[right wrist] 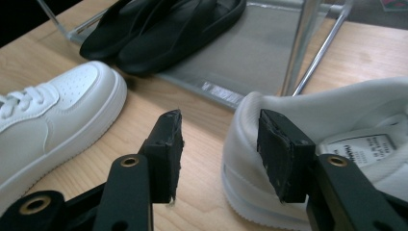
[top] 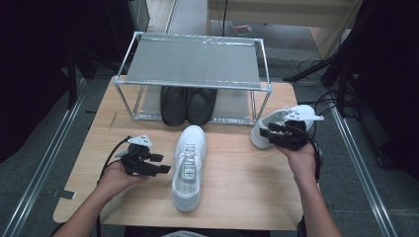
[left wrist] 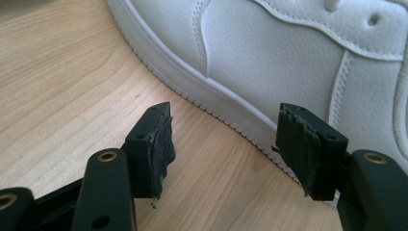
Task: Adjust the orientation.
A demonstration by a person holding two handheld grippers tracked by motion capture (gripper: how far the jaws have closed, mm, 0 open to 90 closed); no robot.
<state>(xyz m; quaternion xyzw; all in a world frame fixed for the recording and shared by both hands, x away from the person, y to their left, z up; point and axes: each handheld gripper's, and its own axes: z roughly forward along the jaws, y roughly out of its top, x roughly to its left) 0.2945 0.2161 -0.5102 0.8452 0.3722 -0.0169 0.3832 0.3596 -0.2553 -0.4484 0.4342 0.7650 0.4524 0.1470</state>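
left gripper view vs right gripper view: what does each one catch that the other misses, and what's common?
Left gripper view: the stitched side panel and sole edge of the white sneaker at close range, with the left gripper open just short of the sole.

Right gripper view: the black shoes on the shoe rack's lower shelf, plus a second white sneaker whose heel collar sits between the open jaws of the right gripper.

Both: the wooden table and the first white sneaker.
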